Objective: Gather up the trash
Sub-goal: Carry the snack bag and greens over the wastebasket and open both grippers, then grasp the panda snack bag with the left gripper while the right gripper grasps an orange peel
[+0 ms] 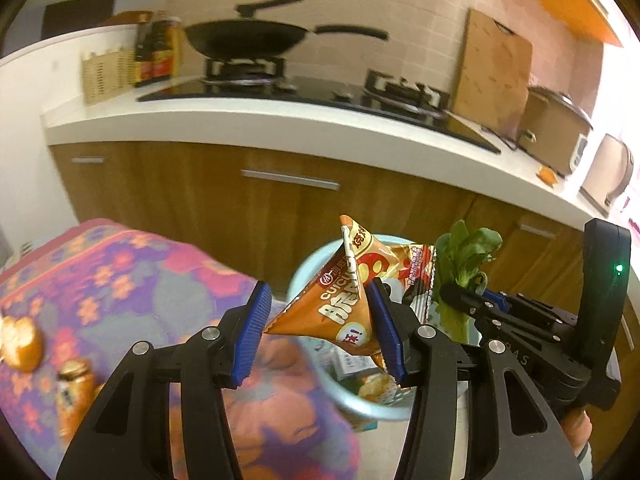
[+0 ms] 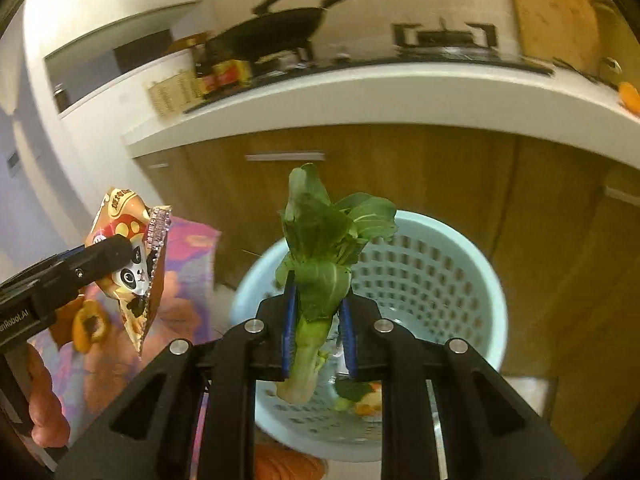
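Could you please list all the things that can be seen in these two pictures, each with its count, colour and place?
Crinkled orange foil snack bag: one, orange and red, between the left gripper's pads.
Leafy green vegetable stalk: one, green, pinched in the right gripper above the bin.
Perforated plastic waste bin: one, pale blue, on the floor before the cabinets, scraps inside.
Flowered tablecloth: one, purple and pink, left of the bin.
Black wok: one, on the left burner.
Sauce bottles: a few, dark with red labels, left of the hob.
Woven basket: one, beige, beside the bottles.
Wooden cutting board: one, brown, leaning on the wall.
Left gripper: one, black, blue pads.
Right gripper: one, black, blue pads.
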`<state>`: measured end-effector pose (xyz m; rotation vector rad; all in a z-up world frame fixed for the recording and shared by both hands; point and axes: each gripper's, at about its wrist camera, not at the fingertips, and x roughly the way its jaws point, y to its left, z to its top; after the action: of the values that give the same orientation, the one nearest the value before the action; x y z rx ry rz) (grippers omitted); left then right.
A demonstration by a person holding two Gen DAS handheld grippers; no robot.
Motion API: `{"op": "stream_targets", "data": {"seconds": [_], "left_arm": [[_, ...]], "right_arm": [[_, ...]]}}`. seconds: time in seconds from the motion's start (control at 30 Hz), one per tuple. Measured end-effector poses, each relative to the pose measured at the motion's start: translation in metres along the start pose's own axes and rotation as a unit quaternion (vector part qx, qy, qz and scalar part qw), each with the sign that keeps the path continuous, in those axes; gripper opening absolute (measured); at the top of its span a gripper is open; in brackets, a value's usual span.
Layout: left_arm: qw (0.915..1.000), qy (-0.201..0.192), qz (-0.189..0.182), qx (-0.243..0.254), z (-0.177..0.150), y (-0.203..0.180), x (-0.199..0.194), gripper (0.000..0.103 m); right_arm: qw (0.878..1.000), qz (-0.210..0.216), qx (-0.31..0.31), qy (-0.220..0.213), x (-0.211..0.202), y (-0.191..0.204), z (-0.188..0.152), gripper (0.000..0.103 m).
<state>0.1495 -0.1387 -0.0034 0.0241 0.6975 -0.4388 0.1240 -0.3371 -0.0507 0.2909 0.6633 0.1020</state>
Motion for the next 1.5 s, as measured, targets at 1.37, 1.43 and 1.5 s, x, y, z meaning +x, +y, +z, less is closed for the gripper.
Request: {"op": "stream_targets", "data": {"seconds": [1.37,1.43,1.5], "left_arm": [[0.9982,-0.044,0.042,-0.003,-0.020,0.006,-0.070,0.060],[0.9969,-0.053,0.058,-0.010,-0.028,0.019,-0.086,0.062],[0.9952,-0.059,0.077,-0.017,-0.036,0.033,-0.100,0.063]], "right_arm": [[0.998,0.049,-0.036,0.025,-0.009,0.052,-0.001,0.042],[0.996,0.060,-0.054,0.025,-0.010,0.073,-0.003,0.043],[0.994,0.072,-0.071,0.027,-0.010,0.095,-0.005,0.045]]}}
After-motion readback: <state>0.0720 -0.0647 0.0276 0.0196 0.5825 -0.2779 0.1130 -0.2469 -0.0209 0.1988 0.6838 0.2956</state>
